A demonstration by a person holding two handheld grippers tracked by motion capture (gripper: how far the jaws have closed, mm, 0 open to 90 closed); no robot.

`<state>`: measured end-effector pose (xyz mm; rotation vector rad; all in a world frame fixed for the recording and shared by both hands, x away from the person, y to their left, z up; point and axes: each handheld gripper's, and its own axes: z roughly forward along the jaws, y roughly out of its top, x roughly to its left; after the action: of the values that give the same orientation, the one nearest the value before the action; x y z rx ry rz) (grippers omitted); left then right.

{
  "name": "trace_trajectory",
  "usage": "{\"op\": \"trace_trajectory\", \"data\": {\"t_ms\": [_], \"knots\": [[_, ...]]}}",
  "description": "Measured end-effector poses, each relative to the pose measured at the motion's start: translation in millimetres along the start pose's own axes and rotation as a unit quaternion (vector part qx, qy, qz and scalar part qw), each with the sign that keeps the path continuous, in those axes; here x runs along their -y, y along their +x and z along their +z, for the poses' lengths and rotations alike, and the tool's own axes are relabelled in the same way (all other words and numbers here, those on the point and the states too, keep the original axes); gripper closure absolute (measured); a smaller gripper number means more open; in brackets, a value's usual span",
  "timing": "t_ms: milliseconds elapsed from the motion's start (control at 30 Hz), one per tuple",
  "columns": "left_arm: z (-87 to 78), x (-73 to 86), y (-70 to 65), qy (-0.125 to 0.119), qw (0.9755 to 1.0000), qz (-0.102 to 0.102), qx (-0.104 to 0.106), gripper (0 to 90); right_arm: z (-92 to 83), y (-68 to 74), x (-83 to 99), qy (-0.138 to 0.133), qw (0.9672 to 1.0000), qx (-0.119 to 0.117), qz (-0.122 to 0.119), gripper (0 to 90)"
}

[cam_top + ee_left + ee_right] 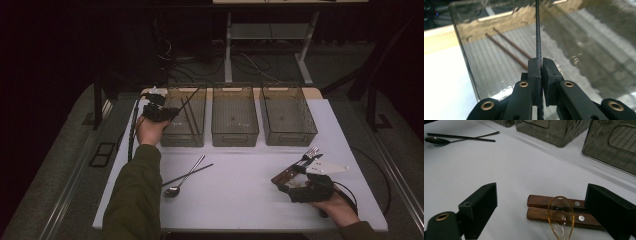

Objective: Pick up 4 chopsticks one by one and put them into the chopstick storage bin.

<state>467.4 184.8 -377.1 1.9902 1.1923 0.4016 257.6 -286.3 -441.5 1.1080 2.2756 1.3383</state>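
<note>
Left gripper [541, 62]: fingers [534, 68] pressed tight on a dark chopstick [538, 30], pinched near its lower end, long axis running straight up and away from the fingertips. In the high view, same chopstick [190, 99] slanting up and to the right above the left bin [182, 142], tip over the bin's far half. Inside that bin, two brown chopsticks [509, 51] lying lengthwise on the floor, just beyond and left of the fingertips. Probably calls for tipping the held stick down flat along the bin's length, parallel to the pair, before letting go; otherwise a risk of it propping on the clear wall.

Right gripper [541, 192]: fingers [481, 205] spread wide, pinching nothing, low over the desk [240, 195]. Between them, two wooden handles [539, 201] side by side, lying crosswise to the fingers, with an amber spoon [561, 215] on top.

Mid-desk, well apart from both: a metal spoon [175, 189] crossed with a second dark chopstick [192, 173], nearer the left hand.
</note>
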Motion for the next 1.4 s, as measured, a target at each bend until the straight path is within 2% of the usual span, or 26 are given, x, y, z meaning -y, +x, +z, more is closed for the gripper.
{"op": "trace_trajectory", "data": {"t_ms": [200,300,333,367,500,567,667,733,900,967,1033,1133,1400], "knots": [[10.6,3.6,1.1,0.041,0.9989,0.005,-0.023,85.1,-0.3,0.0,0.0,-0.001,1.0,-0.001,0.0,11.0],[14.1,4.8,1.8,0.054,0.9982,0.004,-0.028,84.4,-0.2,0.2,0.1,-0.001,1.0,-0.002,0.0,11.0],[14.4,4.8,1.7,0.049,0.9983,0.001,-0.031,82.6,-0.1,0.2,0.0,-0.001,1.0,-0.002,0.0,11.0],[14.1,4.2,1.5,0.046,0.9983,0.0,-0.037,75.5,-0.2,0.2,0.0,-0.001,1.0,-0.002,0.0,11.0],[10.6,2.6,-0.3,0.031,0.9988,0.005,-0.039,61.8,-0.3,0.2,0.1,-0.001,1.0,-0.001,0.0,11.0],[6.9,2.2,-1.0,0.024,0.9993,0.005,-0.029,57.2,-0.4,0.3,0.1,-0.001,1.0,-0.002,0.0,11.0],[-0.5,2.1,-4.2,0.011,0.9996,0.017,-0.018,51.2,-0.4,0.4,0.1,-0.001,1.0,-0.002,0.0,11.0],[-5.9,2.7,-6.5,0.002,0.9998,0.018,-0.003,47.0,-0.3,0.3,0.1,-0.001,1.0,-0.001,0.001,11.0],[-21.2,7.0,-16.7,-0.02,0.9989,0.035,0.023,40.3,-0.3,0.2,0.3,-0.001,1.0,0.0,0.003,11.0],[-27.2,10.1,-20.8,-0.022,0.9983,0.038,0.038,37.2,-0.1,-0.1,0.4,0.0,1.0,0.0,0.003,11.0],[-33.4,14.3,-26.1,-0.025,0.9977,0.047,0.044,34.9,0.3,-0.4,0.6,0.002,1.0,0.0,0.003,11.0],[-42.4,22.1,-32.6,-0.034,0.9964,0.048,0.061,34.4,-0.1,-0.1,0.5,0.001,1.0,0.0,0.002,11.0],[-62.5,48.6,-46.2,-0.048,0.994,0.057,0.08,33.7,-0.3,-0.5,0.5,0.001,1.0,0.0,0.003,11.0]]}}
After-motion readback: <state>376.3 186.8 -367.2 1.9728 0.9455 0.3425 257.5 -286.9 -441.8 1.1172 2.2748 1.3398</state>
